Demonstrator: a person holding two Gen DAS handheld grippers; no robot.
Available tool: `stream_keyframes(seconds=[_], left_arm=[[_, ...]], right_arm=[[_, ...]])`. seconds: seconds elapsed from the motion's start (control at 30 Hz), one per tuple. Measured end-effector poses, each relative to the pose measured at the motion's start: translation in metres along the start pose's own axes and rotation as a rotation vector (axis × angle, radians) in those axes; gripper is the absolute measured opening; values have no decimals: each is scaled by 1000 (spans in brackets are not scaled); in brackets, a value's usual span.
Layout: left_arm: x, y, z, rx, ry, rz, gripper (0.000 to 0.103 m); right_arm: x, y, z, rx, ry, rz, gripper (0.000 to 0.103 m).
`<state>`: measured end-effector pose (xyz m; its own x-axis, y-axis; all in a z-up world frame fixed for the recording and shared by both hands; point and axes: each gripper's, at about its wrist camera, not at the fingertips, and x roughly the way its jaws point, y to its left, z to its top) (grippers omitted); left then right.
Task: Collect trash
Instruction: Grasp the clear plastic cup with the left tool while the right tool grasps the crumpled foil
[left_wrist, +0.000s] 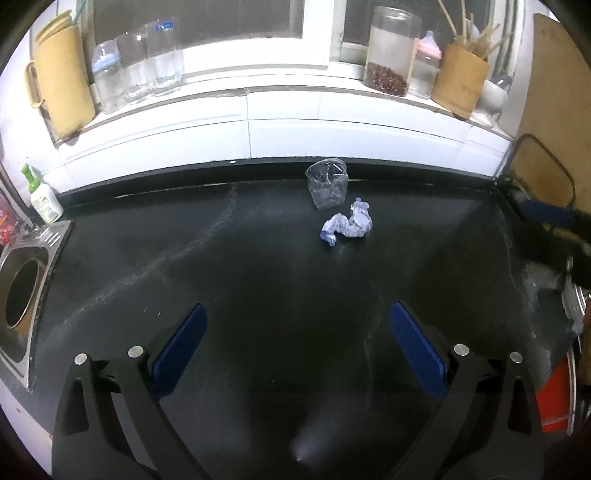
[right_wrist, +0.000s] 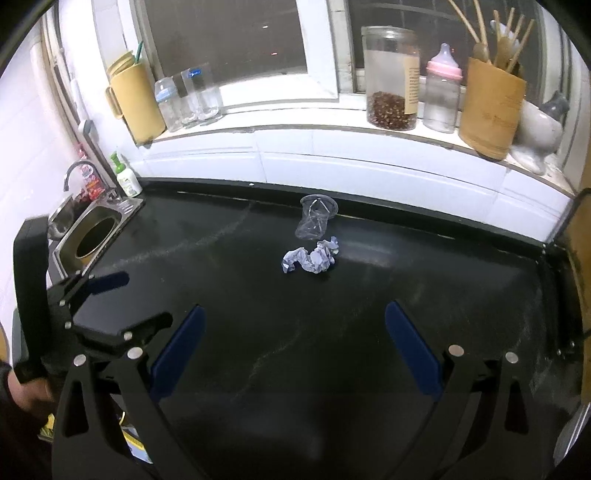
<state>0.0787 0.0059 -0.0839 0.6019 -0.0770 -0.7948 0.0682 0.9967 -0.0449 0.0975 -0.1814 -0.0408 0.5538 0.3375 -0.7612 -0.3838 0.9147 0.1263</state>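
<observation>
Crumpled wrapper (left_wrist: 347, 224) and clear plastic cup (left_wrist: 327, 187), just beside each other at upper centre of frame on black counter (left_wrist: 258, 266), near the back wall, probably left there as the trash to collect. Left gripper (left_wrist: 297, 345) and right gripper (right_wrist: 293, 345) both spread wide, holding nothing, well short of either item. Bare counter between; sink (right_wrist: 94, 236) at left edge, windowsill jars (right_wrist: 391, 79) above.

— What's on my counter (left_wrist: 258, 258)?
— I see black worktop: a clear cup (left_wrist: 327, 183) upright near the back edge, crumpled paper (left_wrist: 347, 225) just in front. A sink (right_wrist: 96, 236) sits at its left end.
</observation>
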Motion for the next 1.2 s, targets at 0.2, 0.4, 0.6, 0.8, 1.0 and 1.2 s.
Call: stream_keyframes(seconds=[0.2,0.4,0.6,0.8,1.0,1.2], left_arm=[[49,7,41,-5,45,-12,96],[121,15,87,3,98,-32,96],[197,12,127,47,151,-97,96],[245,3,141,94,191,-162,96],[263,2,144,99,210,-204,90],[255,-1,146,126,192,-270,65]], right_arm=[[39,-8,1,-51,9,1,94],[90,-18,6,-79,43,12,94],[153,-21,13,-132,90,18,94],[210,-16,15,-207,145,15,90],[243,-16,16,-213,181,16,72],[242,-8,17,-230,163,22,32]])
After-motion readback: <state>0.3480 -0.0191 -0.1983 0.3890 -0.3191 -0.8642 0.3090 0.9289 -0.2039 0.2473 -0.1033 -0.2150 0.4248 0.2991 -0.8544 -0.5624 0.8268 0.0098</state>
